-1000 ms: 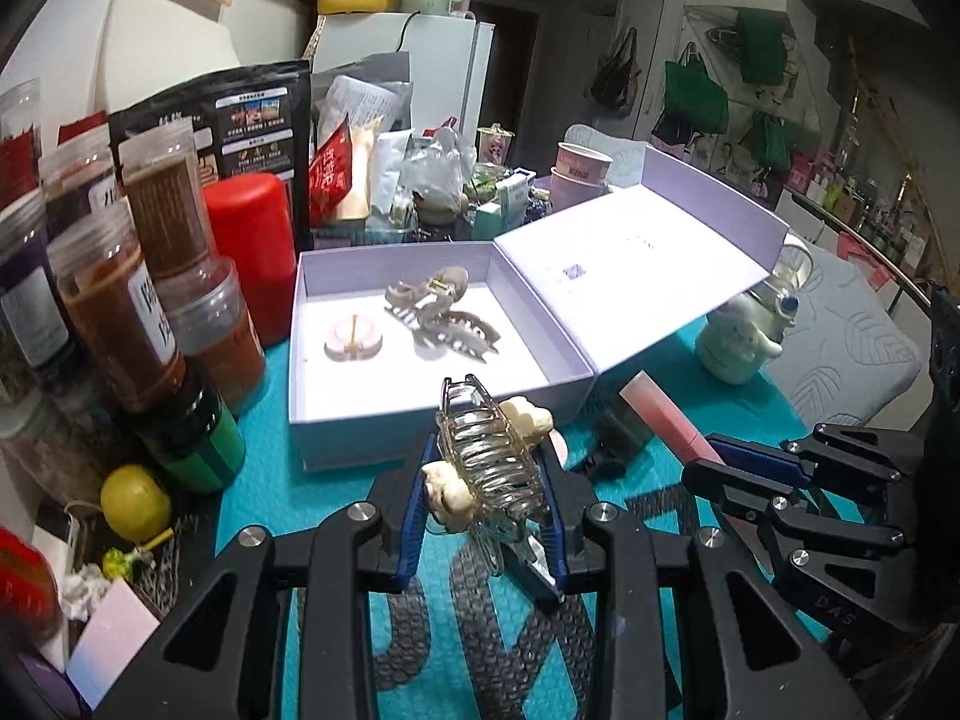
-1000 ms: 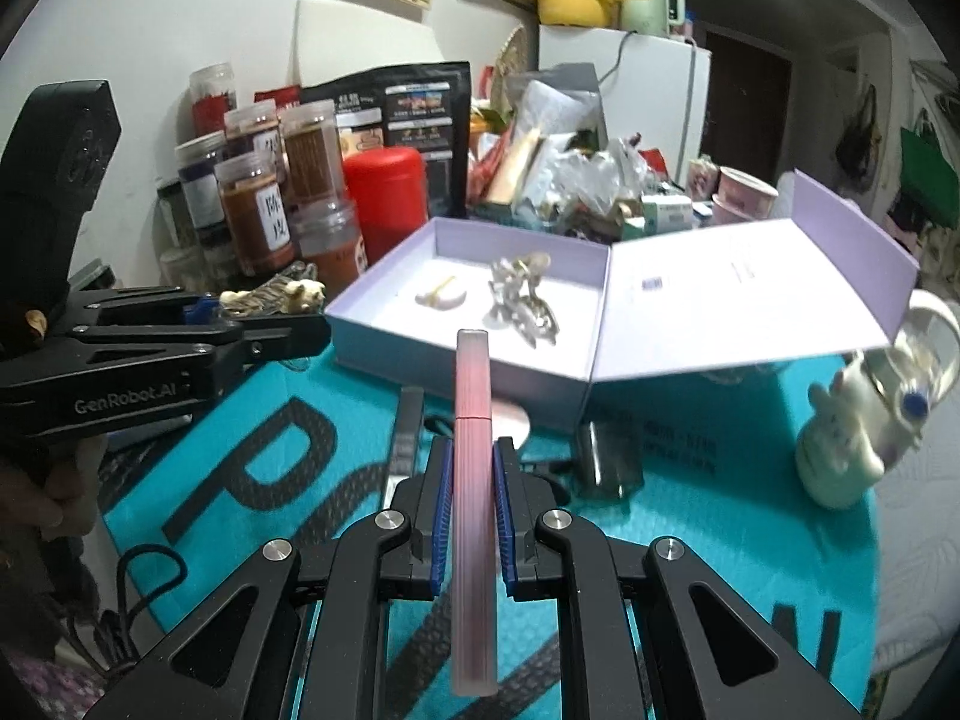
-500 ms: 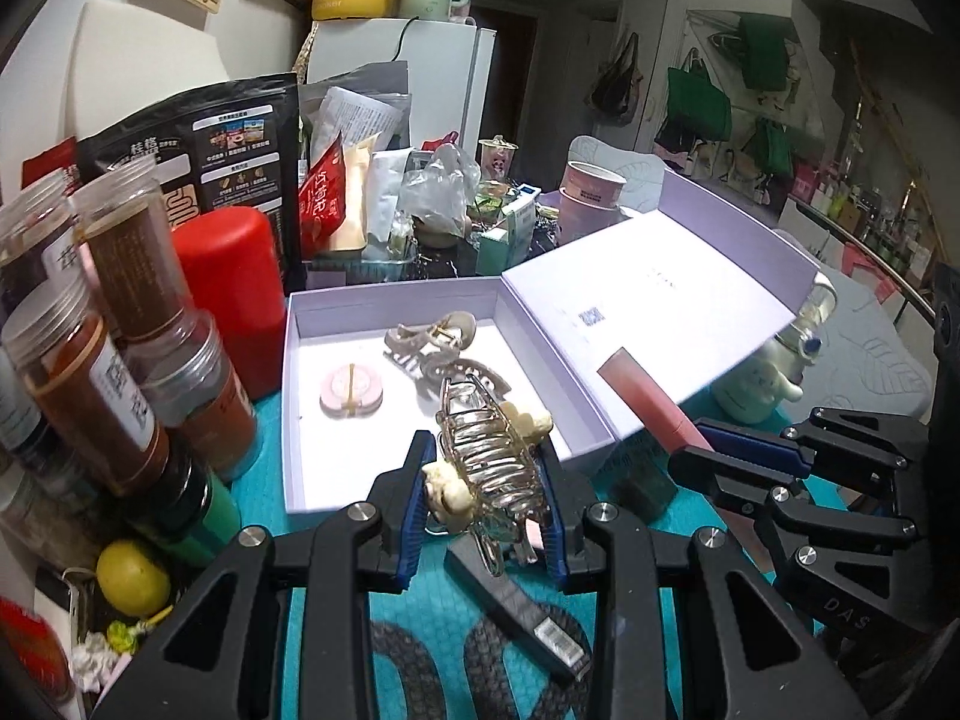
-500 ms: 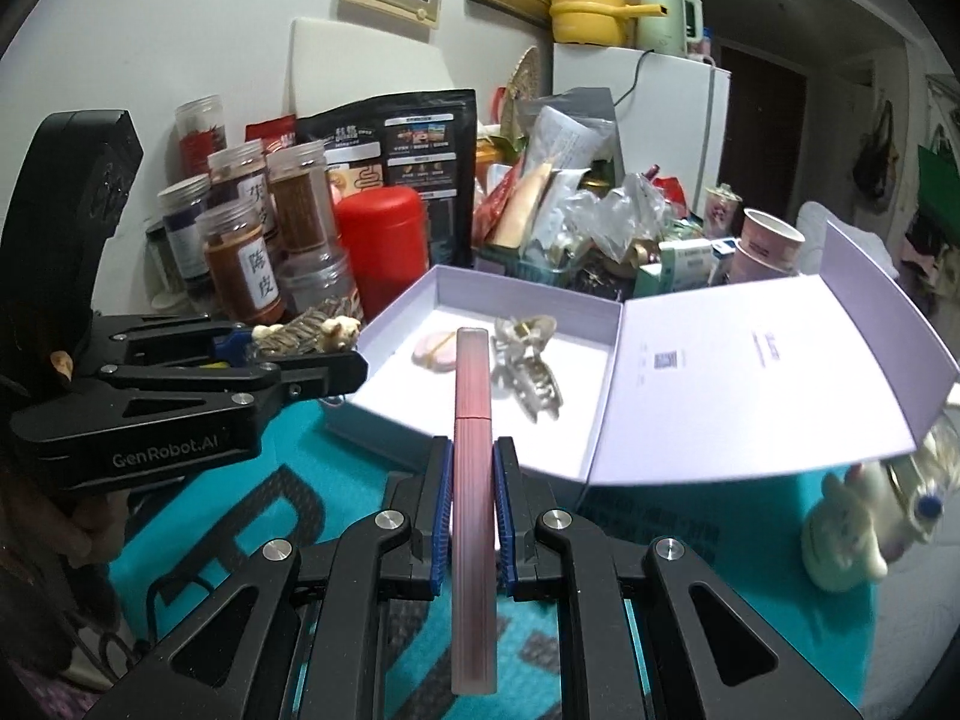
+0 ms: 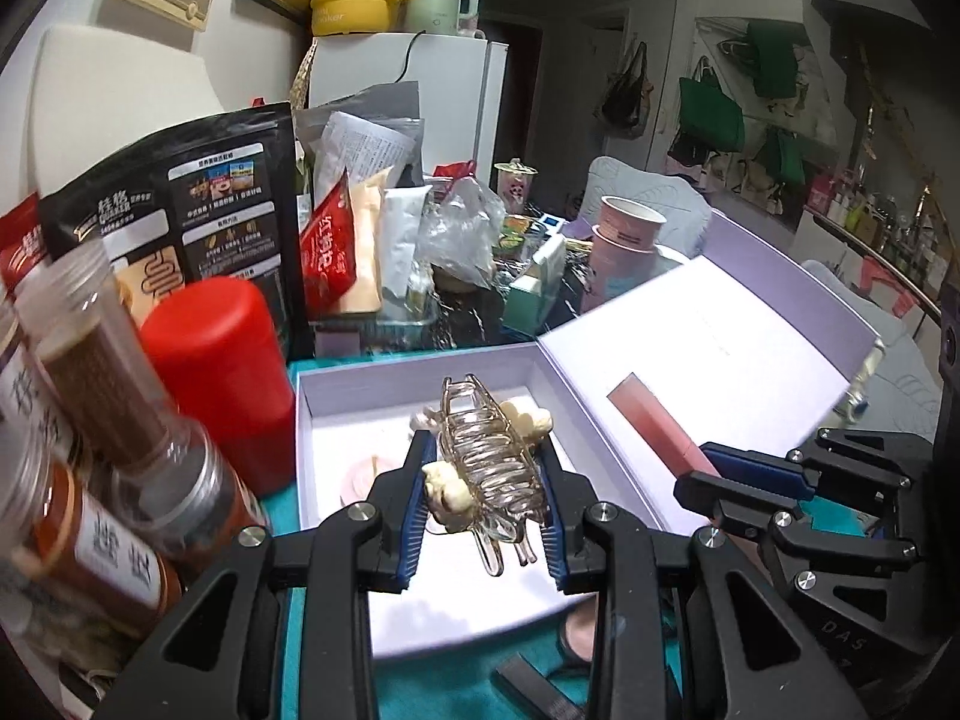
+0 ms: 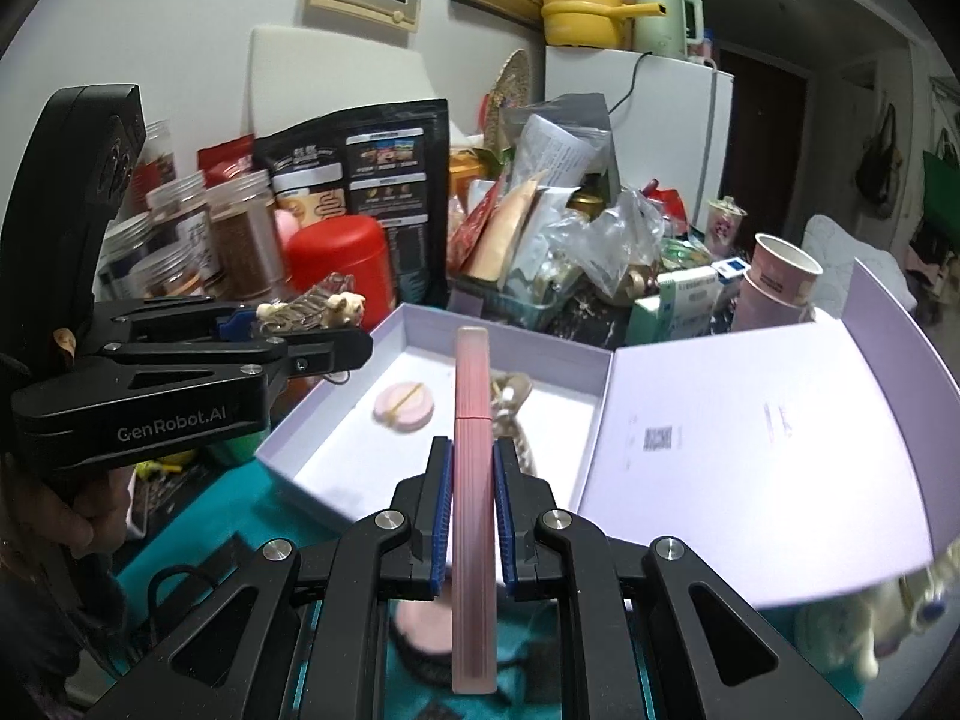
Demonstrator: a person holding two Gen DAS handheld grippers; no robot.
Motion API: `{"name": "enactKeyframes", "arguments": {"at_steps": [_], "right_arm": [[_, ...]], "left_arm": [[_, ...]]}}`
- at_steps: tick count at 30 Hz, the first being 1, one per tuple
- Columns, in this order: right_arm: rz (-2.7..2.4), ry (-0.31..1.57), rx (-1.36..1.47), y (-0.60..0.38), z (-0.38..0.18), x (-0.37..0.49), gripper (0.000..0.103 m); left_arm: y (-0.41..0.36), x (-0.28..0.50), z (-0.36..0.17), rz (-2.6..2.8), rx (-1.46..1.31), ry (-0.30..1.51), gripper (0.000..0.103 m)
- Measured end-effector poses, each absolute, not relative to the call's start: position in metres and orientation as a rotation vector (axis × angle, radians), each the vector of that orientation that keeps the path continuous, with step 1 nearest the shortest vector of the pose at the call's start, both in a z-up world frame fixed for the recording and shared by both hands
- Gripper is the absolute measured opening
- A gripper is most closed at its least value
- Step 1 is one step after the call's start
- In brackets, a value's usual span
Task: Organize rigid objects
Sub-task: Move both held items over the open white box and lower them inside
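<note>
Claw clip (image 5: 489, 468) between left tongs (image 5: 486, 510)

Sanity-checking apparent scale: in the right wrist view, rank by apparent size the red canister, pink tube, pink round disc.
1. pink tube, but nearness to the camera inflates it
2. red canister
3. pink round disc

- Your right gripper (image 6: 471, 501) clamps a pink tube (image 6: 473, 480) that points toward the open box (image 6: 336, 414).
- A pink disc (image 6: 403, 407) and a hair claw (image 6: 513, 405) lie inside the box.
- Your left gripper (image 6: 312, 333) grips another hair clip (image 6: 315, 305) beside the box's left wall.
</note>
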State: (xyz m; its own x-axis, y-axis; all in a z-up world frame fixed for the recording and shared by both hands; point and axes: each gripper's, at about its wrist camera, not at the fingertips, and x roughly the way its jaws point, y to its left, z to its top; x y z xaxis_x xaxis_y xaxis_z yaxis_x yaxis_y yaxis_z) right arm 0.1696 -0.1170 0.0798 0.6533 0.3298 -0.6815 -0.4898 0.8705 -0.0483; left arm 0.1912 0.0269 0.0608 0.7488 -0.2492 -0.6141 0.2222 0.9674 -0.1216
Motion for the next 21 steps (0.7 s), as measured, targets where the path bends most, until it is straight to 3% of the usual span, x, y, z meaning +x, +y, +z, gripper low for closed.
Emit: {"name": "enactKeyframes", "arguments": {"at_steps": [21], "right_arm": [[0.5, 0.796, -0.281, -0.088, 0.036, 0.26, 0.013]], "left_arm": [[0.056, 0.27, 0.018, -0.174, -0.068, 0.777, 0.031]]}}
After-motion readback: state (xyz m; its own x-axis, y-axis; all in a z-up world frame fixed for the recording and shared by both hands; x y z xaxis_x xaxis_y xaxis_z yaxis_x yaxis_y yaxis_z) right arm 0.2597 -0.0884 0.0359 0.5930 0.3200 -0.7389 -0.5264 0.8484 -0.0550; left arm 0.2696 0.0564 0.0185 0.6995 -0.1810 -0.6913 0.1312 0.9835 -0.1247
